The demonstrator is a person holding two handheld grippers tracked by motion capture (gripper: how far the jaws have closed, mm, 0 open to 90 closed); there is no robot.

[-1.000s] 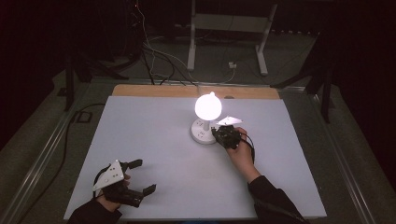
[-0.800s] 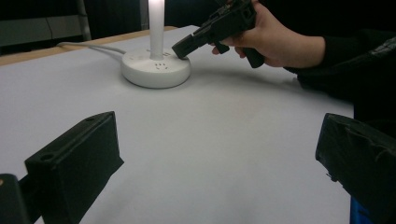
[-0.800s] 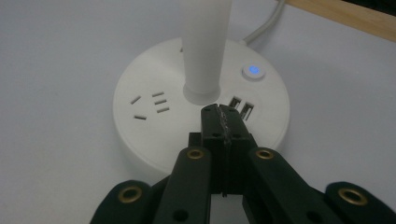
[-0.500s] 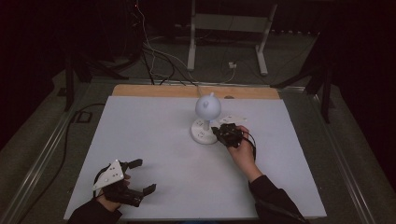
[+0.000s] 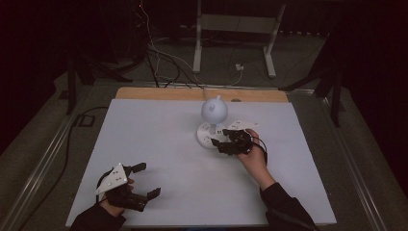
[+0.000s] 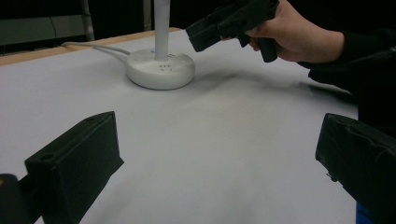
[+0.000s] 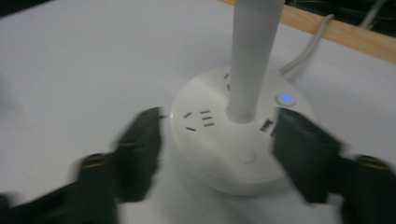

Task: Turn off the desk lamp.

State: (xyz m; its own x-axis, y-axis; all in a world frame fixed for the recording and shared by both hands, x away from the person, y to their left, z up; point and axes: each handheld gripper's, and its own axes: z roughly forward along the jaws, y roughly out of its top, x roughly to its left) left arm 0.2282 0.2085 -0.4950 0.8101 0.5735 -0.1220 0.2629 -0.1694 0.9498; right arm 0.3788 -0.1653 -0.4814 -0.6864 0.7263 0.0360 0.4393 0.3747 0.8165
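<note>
Lamp: white desk lamp (image 5: 213, 122) stood at about 12 o'clock from the table's middle, unlit, its round head (image 5: 214, 111) above a round base (image 5: 208, 135).
Right gripper: right gripper (image 5: 230, 143) sat at roughly 4 o'clock of the lamp base, its jaws spread wide; in the right gripper view (image 7: 219, 140) one jaw stood on each side of the base and seemed just apart from it, though blur hid the exact gap.
Right hand: hand (image 5: 254, 159) held that gripper from the 5 o'clock side, dark sleeve trailing to the near edge.
Left gripper: left gripper (image 5: 142, 180) rested near the table's 7 o'clock corner, jaws wide apart with nothing between them; in the left gripper view (image 6: 219, 154) bare table lay between the two black jaws.
Base details: sockets (image 7: 200, 119) lay on the top of the base, a round button (image 7: 247, 156) near its front rim, a blue-lit button (image 7: 285, 98) at 2 o'clock of the stem (image 7: 252, 56).
Cord: white cord (image 7: 308, 46) left the base toward 1 o'clock, over the wooden strip (image 7: 345, 35).
Table: white tabletop (image 5: 159, 139), lamp and left gripper well apart on it.
Beyond: cables (image 5: 159, 57) and a white stand (image 5: 233, 29) on the dark floor at 12 o'clock.
</note>
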